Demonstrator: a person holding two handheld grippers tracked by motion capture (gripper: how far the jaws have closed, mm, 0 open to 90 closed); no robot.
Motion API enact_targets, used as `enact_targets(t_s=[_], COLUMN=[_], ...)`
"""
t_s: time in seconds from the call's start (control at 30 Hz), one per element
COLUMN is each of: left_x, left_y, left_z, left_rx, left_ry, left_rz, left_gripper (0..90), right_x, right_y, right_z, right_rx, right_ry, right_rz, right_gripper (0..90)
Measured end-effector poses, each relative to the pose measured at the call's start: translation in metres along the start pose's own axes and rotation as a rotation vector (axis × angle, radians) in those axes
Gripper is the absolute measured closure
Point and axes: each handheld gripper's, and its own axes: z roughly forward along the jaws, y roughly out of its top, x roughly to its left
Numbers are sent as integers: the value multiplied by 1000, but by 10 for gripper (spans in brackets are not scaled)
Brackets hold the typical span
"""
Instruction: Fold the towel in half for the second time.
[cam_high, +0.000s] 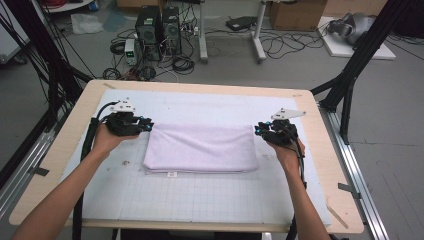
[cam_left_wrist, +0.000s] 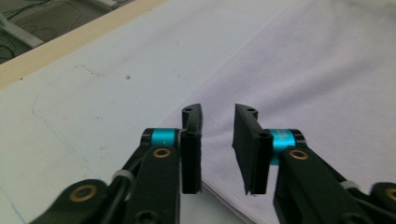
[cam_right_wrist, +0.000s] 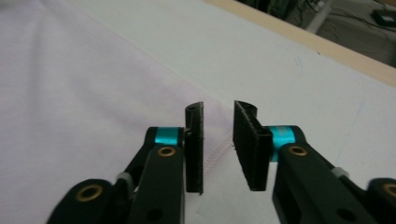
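White gridded mat (cam_high: 200, 200) on table carries folded lilac towel (cam_high: 202, 147) at centre; left gripper (cam_high: 148, 124) and right gripper (cam_high: 256, 130) flank its far corners, jaws narrowly parted, holding nothing.

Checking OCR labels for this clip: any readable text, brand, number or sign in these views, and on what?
None can be read.
Small white tag at the near edge of the folded cloth: too small to read.
Faint blue grid and pen lines on the white mat: lines, no legible characters.
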Motion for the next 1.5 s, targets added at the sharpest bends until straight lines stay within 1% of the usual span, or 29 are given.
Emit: enact_targets(t_s=[0.07,0.13,0.17,0.23,0.27,0.3,0.33,0.37,0.4,0.43,0.5,0.57,0.6,0.63,0.7,0.77,0.8,0.83,0.87,0.93,0.97,1.03,1.07,1.13,1.2,1.27,1.33,1.4,1.5], left_x=[-5,-10,-12,-15,-16,-17,-18,-19,-21,-22,-27,-32,-34,-35,-38,-40,-41,-42,-42,-45,-45,-46,-47,-49,-50,-50,-50,-51,-53], left_y=[-6,-14,-18,-27,-31,-35,-39,-43,-47,-50,-57,-64,-67,-70,-76,-82,-84,-87,-91,-99,-104,-112,-115,-119,-119,-118,-117,-117,-117], left_z=[-13,-24,-29,-38,-42,-46,-50,-53,-57,-60,-68,-76,-79,-82,-88,-94,-96,-99,-102,-108,-110,-113,-113,-112,-110,-108,-105,-102,-100], left_rx=[-41,-72,-91,-109,-125,-143,-149,-156,-174,-191,-229,-252,-259,-264,-270,-289,-291,-290,-301,-324,-336,-362,-361,-354,-345,-339,-347,-336,-330], left_ry=[-17,-14,-16,8,10,13,21,21,41,43,29,25,30,22,32,31,32,36,37,51,59,67,70,65,63,56,53,52,40], left_rz=[17,31,32,43,46,48,39,31,22,13,31,34,33,34,30,16,16,13,6,0,-6,-37,-41,-37,-37,-31,-36,-32,-27], left_gripper=[607,535,489,372,333,289,244,190,110,23,17,17,17,18,17,17,17,17,18,17,18,18,17,17,17,18,18,17,17], right_x=[4,8,9,13,14,15,15,16,18,19,20,23,25,26,29,33,35,36,37,40,40,41,42,44,46,47,48,49,51], right_y=[0,-2,-3,-6,-8,-10,-12,-14,-17,-20,-26,-33,-36,-39,-45,-51,-55,-57,-60,-68,-72,-81,-85,-93,-98,-102,-104,-106,-109], right_z=[-10,-20,-25,-34,-38,-42,-46,-50,-54,-58,-64,-68,-71,-73,-77,-82,-85,-87,-90,-95,-97,-99,-99,-99,-99,-100,-102,-103,-104], right_rx=[-24,-56,-74,-101,-116,-132,-139,-154,-176,-188,-211,-224,-232,-239,-259,-283,-296,-304,-305,-333,-342,-355,-358,-366,-358,-364,-373,-374,-369], right_ry=[26,48,46,33,23,16,14,-1,-14,-9,6,20,26,31,48,54,66,68,68,73,66,64,60,70,58,59,49,51,43], right_rz=[-1,8,9,17,26,30,41,41,33,24,19,0,-13,-22,-31,-36,-45,-53,-53,-59,-57,-39,-26,-22,-28,-18,-13,-9,-20], right_gripper=[535,441,375,211,142,86,58,6,5,5,5,5,5,5,5,5,5,5,5,5,5,5,5,5,5,5,5,5,5])
